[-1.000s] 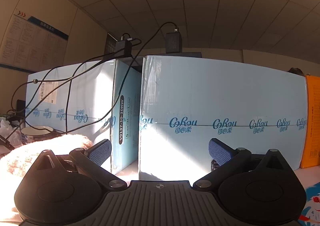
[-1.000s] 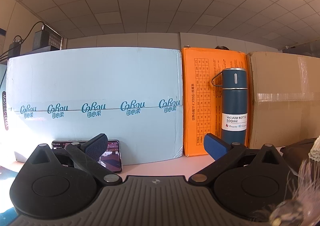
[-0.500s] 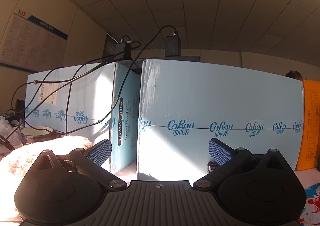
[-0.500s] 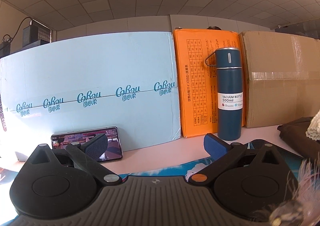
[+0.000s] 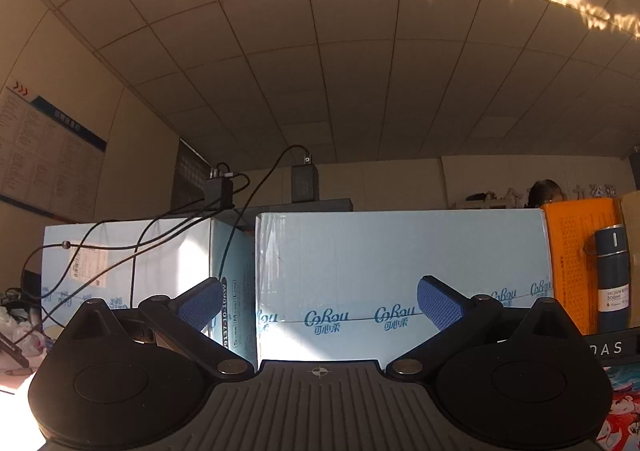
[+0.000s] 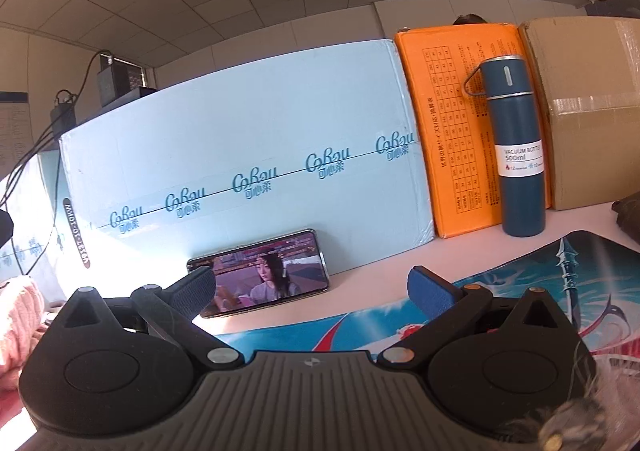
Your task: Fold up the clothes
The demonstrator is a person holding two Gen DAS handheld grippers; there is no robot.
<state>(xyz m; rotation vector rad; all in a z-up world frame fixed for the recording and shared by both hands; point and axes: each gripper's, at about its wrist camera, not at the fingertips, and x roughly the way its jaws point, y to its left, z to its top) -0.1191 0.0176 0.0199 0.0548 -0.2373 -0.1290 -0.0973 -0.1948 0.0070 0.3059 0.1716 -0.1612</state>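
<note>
step: reach for the garment, tbh tip both tools down first, they're aimed at boxes | left hand-held gripper [image 5: 318,305]: spread wide, holding nothing | right hand-held gripper [image 6: 310,287]: wide too, empty, over the printed blue mat [image 6: 520,291] on the surface | fuzzy pink knit garment [image 6: 18,315]: at 9 o'clock in right view

Dim, warm left view with blown-out lower-left glare; right view brighter; fisheye-curved edges.
</note>
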